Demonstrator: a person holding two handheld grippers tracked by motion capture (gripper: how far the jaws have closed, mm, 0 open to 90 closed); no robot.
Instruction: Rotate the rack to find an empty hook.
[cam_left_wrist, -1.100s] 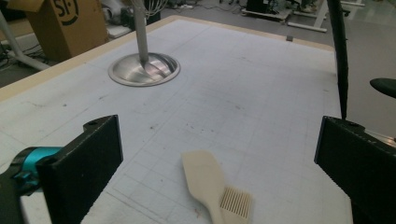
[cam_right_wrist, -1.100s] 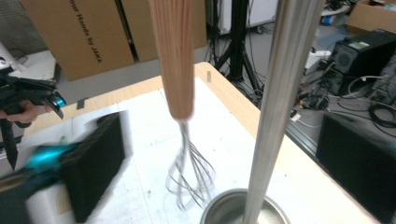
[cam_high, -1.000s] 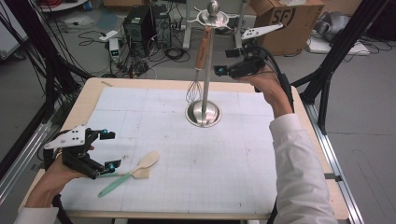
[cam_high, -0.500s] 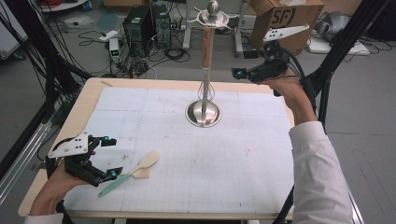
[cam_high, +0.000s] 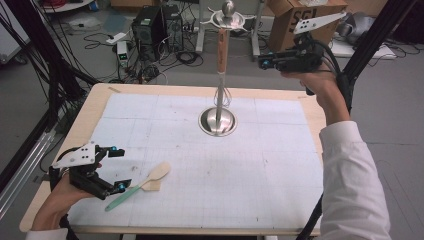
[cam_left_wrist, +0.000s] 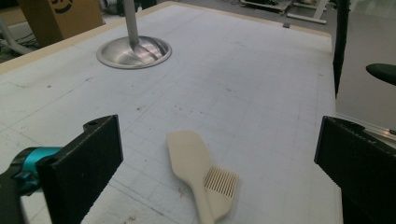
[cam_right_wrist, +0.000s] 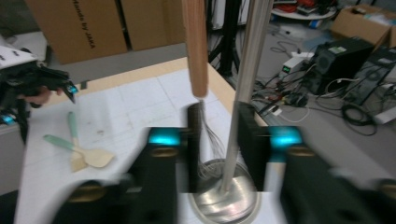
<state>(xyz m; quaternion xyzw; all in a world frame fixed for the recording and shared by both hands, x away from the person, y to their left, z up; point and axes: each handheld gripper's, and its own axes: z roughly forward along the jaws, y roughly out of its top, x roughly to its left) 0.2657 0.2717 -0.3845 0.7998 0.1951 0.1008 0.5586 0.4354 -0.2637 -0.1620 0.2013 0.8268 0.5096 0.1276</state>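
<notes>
The left tool (cam_high: 114, 168) rests low on the bench (cam_high: 280, 165), jaws wide and empty, with the spatula (cam_left_wrist: 194, 165) lying just ahead between them. The right tool (cam_high: 264, 61), jaws just closed on nothing, hangs raised beside the whisk (cam_high: 223, 60) on the stand (cam_high: 218, 121).

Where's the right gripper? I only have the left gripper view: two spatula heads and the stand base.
Observer: In the high view the right gripper is raised in the air by the table's far right corner, pointing toward the stand.
Operator: Holding anything?
Observer: No. Its jaws have just closed, with nothing between them.
Operator: Anything on the stand?
Observer: A wooden-handled whisk hangs from its top, wires above the base.
</notes>
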